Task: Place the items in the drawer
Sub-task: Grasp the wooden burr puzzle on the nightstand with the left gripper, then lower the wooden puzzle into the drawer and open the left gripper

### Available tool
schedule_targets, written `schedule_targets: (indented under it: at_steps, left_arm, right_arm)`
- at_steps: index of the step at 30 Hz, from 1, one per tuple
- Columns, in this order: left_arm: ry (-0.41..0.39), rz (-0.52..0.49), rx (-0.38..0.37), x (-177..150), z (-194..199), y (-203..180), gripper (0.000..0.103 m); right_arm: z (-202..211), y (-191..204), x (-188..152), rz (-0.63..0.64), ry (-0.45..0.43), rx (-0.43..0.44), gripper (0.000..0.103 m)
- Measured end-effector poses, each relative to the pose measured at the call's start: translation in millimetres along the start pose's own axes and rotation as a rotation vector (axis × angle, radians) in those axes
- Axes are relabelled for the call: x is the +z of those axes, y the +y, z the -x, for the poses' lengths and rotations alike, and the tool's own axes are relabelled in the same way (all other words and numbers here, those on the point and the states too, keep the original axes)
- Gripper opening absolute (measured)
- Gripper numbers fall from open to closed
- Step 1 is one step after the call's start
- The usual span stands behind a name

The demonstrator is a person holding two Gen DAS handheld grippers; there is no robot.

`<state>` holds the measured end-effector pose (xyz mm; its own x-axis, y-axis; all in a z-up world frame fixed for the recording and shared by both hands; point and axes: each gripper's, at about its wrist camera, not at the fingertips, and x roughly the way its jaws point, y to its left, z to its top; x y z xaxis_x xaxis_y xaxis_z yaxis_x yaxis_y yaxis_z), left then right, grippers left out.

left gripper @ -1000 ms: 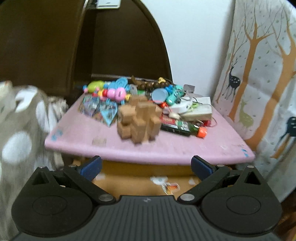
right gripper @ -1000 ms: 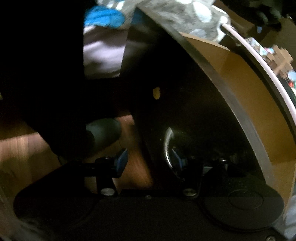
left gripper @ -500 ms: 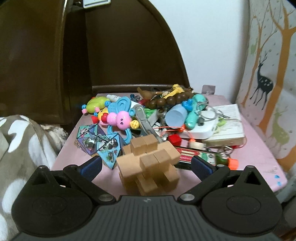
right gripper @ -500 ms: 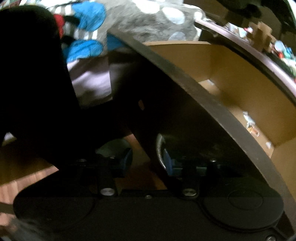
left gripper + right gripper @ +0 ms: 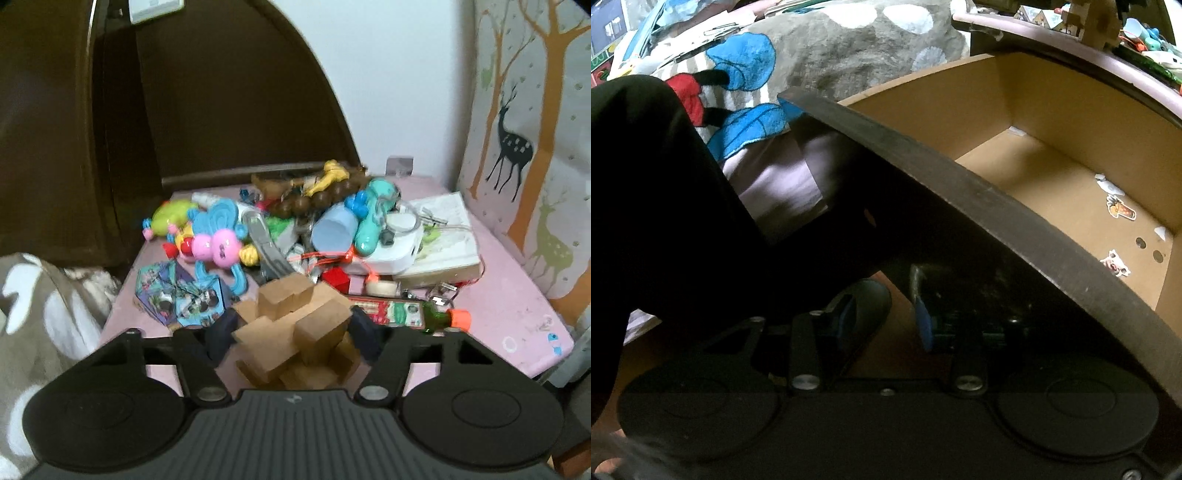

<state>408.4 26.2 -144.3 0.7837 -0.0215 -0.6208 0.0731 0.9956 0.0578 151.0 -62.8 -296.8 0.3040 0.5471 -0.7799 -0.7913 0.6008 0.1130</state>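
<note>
A wooden interlocking block puzzle [image 5: 295,332] stands at the near edge of the pink tabletop [image 5: 509,317]. My left gripper [image 5: 293,332] has closed its blue-padded fingers against both sides of the puzzle. The puzzle also shows far off in the right wrist view [image 5: 1099,20]. The open drawer [image 5: 1052,184] has a tan cardboard-coloured inside with a few stickers on its floor. My right gripper [image 5: 886,321] sits low against the drawer's dark front panel [image 5: 960,206], one finger beside a metal handle [image 5: 918,280]; its jaws stand a little apart.
A heap of toys and small items covers the back of the table: a pink and blue rattle [image 5: 218,243], a dark bead string [image 5: 317,195], a green bottle with an orange cap [image 5: 439,317], a white box [image 5: 443,243]. A spotted blanket [image 5: 849,48] lies left.
My left gripper moved forward over the table and closed on the wooden puzzle. The right wrist view swung up, and more of the drawer's inside shows.
</note>
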Motion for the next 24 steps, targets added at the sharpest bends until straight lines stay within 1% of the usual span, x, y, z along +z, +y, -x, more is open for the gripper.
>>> schedule_targets:
  at_steps: [4,7,9,12,15,17,19,22,24]
  left_arm:
    - [0.017,-0.029,-0.011,-5,9,0,0.062]
    - [0.025,0.006,-0.028,-11,18,6,0.062]
    - [0.018,0.006,-0.036,-17,30,7,0.062]
    - [0.006,-0.014,-0.077,-28,55,5,0.062]
    - [0.022,-0.043,-0.138,-45,77,0,0.062]
    - [0.052,-0.071,-0.172,-60,84,-6,0.062]
    - [0.106,-0.094,-0.193,-78,80,-11,0.062]
    - [0.210,-0.114,-0.211,-103,57,-16,0.062]
    - [0.275,-0.134,-0.215,-118,40,-19,0.062]
  right_arm:
    - [1,1,1,0.011,0.004,-0.007,0.032]
    - [0,3,1,0.025,0.004,-0.015,0.032]
    - [0,2,0,0.027,0.005,-0.016,0.032]
    - [0,2,1,0.025,0.010,-0.017,0.032]
    - [0,1,2,0.022,0.014,-0.018,0.032]
    - [0,1,2,0.021,0.017,-0.019,0.032]
    - [0,1,2,0.018,0.020,-0.025,0.031]
    - [1,-3,1,-0.012,0.017,-0.035,0.026]
    - [2,-6,0,-0.038,0.014,-0.034,0.026]
